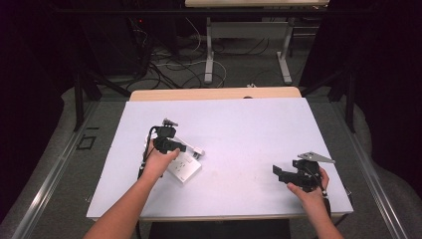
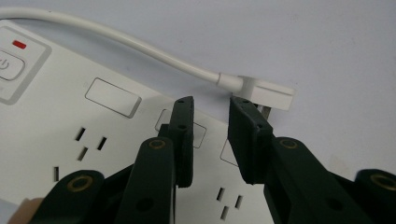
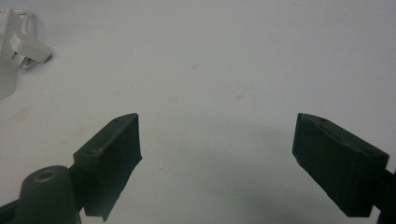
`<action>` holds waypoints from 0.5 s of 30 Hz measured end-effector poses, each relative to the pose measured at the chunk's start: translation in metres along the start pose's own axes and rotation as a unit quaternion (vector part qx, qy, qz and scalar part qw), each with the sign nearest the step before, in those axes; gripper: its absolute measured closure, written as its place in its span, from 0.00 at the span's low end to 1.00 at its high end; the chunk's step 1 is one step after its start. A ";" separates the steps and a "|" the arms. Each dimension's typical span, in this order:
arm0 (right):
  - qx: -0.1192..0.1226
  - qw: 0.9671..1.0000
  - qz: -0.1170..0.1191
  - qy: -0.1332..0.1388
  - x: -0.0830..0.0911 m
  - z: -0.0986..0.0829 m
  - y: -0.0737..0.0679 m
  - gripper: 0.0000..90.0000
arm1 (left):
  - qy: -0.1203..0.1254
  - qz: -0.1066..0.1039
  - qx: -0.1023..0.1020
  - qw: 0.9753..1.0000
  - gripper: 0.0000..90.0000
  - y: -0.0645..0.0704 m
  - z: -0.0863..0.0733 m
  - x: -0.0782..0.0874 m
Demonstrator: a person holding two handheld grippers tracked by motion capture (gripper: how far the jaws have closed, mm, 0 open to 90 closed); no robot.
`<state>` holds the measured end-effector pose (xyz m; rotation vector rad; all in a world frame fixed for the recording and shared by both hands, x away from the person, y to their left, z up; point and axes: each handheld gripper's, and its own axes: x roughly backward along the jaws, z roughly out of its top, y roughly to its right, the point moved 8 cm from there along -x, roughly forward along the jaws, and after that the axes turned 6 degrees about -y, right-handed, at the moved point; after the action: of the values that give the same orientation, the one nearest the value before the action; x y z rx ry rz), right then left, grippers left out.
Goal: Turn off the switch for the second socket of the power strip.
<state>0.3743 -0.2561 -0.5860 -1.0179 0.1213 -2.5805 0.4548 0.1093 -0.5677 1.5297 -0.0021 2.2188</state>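
Observation:
A white power strip (image 1: 184,168) lies flat on the table left of centre, and a person's left hand rests on it. Its sockets, power button (image 2: 9,66) and red light (image 2: 19,44) face up in the left gripper view. The strip's white cable (image 2: 140,46) curls round to a white plug (image 2: 267,93) lying on the table beside the strip (image 2: 56,116). My left gripper (image 1: 180,147) hovers just above the strip, open by a narrow gap (image 2: 212,105), with its right jaw tip close to the plug and nothing held. My right gripper (image 1: 278,172) rests wide open (image 3: 217,126) near the front right, over bare table.
The table (image 1: 239,124) has a pale cover, and its wooden edge (image 1: 214,93) shows at the back. In the right gripper view the plug (image 3: 31,49) and an end of the strip (image 3: 6,70) sit far off at upper left. Beyond the table stand desk legs and floor cables (image 1: 169,67).

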 end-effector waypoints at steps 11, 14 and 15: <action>0.000 1.000 -0.002 0.001 0.000 0.000 0.000 0.16 | 0.004 0.001 -0.013 1.000 0.71 0.003 0.001 0.007; 0.002 1.000 -0.002 0.001 0.001 0.000 0.001 0.16 | 0.009 0.002 -0.013 1.000 0.70 0.004 0.001 0.008; 0.003 1.000 -0.001 0.001 0.001 0.000 0.001 0.16 | 0.010 0.001 -0.014 1.000 0.69 0.004 0.001 0.009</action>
<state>0.3741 -0.2569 -0.5854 -1.0135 0.1131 -2.5826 0.4521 0.1087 -0.5584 1.4943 -0.0277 2.2260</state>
